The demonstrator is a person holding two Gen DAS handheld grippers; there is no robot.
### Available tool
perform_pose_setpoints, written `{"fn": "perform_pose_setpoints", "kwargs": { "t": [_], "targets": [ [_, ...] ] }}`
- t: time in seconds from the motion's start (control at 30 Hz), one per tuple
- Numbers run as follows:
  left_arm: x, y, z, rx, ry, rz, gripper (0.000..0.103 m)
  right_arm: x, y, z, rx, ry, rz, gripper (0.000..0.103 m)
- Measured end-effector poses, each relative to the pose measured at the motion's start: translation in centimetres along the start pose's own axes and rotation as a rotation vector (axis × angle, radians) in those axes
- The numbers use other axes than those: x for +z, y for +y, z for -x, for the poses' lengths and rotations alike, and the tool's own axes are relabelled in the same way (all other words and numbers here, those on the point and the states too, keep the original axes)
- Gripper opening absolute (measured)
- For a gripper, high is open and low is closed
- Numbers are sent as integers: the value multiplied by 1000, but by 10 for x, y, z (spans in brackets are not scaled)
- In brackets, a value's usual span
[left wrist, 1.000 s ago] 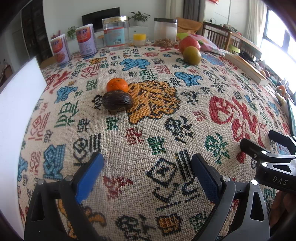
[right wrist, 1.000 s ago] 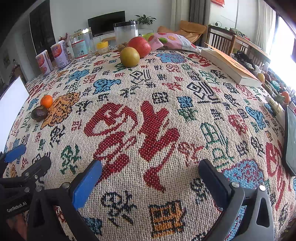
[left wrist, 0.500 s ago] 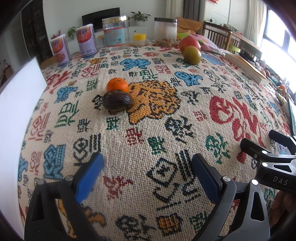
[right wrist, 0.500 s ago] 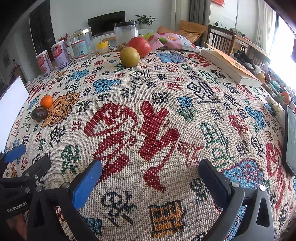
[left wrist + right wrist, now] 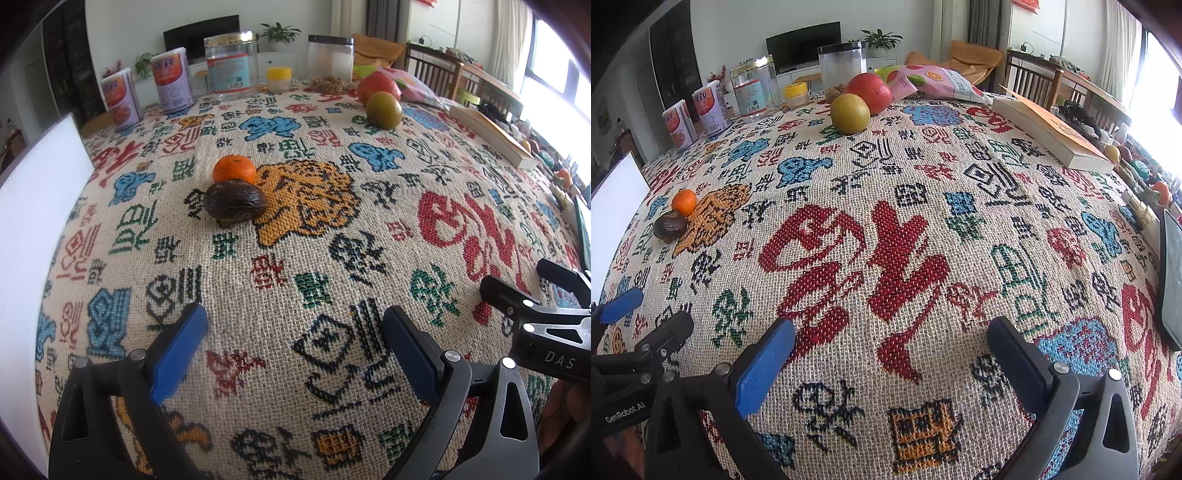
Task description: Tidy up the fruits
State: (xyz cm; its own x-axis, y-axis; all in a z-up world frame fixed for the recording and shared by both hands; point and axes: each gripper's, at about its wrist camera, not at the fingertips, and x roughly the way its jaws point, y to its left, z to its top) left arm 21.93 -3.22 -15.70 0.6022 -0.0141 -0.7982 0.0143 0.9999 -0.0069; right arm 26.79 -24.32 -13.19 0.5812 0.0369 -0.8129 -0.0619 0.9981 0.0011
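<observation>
A small orange tangerine (image 5: pixel 234 169) and a dark brown wrinkled fruit (image 5: pixel 235 199) lie touching on the patterned tablecloth, ahead and left of my left gripper (image 5: pixel 295 339), which is open and empty near the front edge. They also show in the right wrist view: the tangerine (image 5: pixel 683 201) and the dark fruit (image 5: pixel 670 227) at far left. A yellow-green round fruit (image 5: pixel 850 113) and a red round fruit (image 5: pixel 868 93) sit together at the far side; the left wrist view shows them too, yellow-green (image 5: pixel 384 109) and red (image 5: pixel 376 88). My right gripper (image 5: pixel 890 350) is open and empty.
Two tins (image 5: pixel 173 85), two clear jars (image 5: pixel 228 65), a small yellow-lidded pot (image 5: pixel 279 78) and a snack bag (image 5: pixel 934 83) stand along the far edge. A book (image 5: pixel 1052 133) lies at the right. A white board (image 5: pixel 33 221) stands at the left. A dark tablet (image 5: pixel 1171 277) lies at the right edge.
</observation>
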Motion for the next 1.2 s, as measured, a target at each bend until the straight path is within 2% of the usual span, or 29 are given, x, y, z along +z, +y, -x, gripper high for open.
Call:
{"fn": "perform_pose_setpoints", "kwargs": {
  "t": [0.17, 0.2, 0.23, 0.3, 0.33, 0.4, 0.43, 0.57, 0.7, 0.73, 0.8, 0.87, 1.0, 1.2],
  "targets": [
    [0, 2, 1, -8, -1, 5, 97, 0, 0, 0, 0, 0, 0, 103],
    [0, 5, 2, -29, -7, 18, 96, 0, 0, 0, 0, 0, 0, 103],
    [2, 13, 4, -81, -12, 37, 96, 0, 0, 0, 0, 0, 0, 103],
    [6, 40, 7, -215, -14, 148, 96, 0, 0, 0, 1, 0, -1, 103],
    [9, 58, 9, -243, -34, 235, 96, 0, 0, 0, 1, 0, -1, 103],
    [14, 84, 11, -211, -78, 357, 96, 0, 0, 0, 0, 0, 0, 103],
    [19, 91, 8, -188, -85, 364, 96, 0, 0, 0, 0, 0, 0, 103],
    [39, 83, -12, -113, -44, 250, 94, 0, 0, 0, 0, 0, 0, 103],
    [47, 62, -27, -63, -52, 142, 92, 0, 0, 0, 0, 0, 0, 103],
    [48, 60, -30, -54, -49, 132, 78, 0, 0, 0, 0, 0, 0, 103],
    [51, 59, -32, -30, -49, 118, 66, 0, 0, 0, 0, 0, 0, 103],
    [51, 61, -30, -72, -62, 116, 42, 1, 0, 0, 0, 0, 0, 103],
    [42, 59, -15, -60, -58, 110, 43, 0, 0, 0, 0, 0, 0, 103],
    [4, 61, 32, -96, -18, 122, 43, 1, 0, 0, 0, 0, 0, 103]
  ]
}}
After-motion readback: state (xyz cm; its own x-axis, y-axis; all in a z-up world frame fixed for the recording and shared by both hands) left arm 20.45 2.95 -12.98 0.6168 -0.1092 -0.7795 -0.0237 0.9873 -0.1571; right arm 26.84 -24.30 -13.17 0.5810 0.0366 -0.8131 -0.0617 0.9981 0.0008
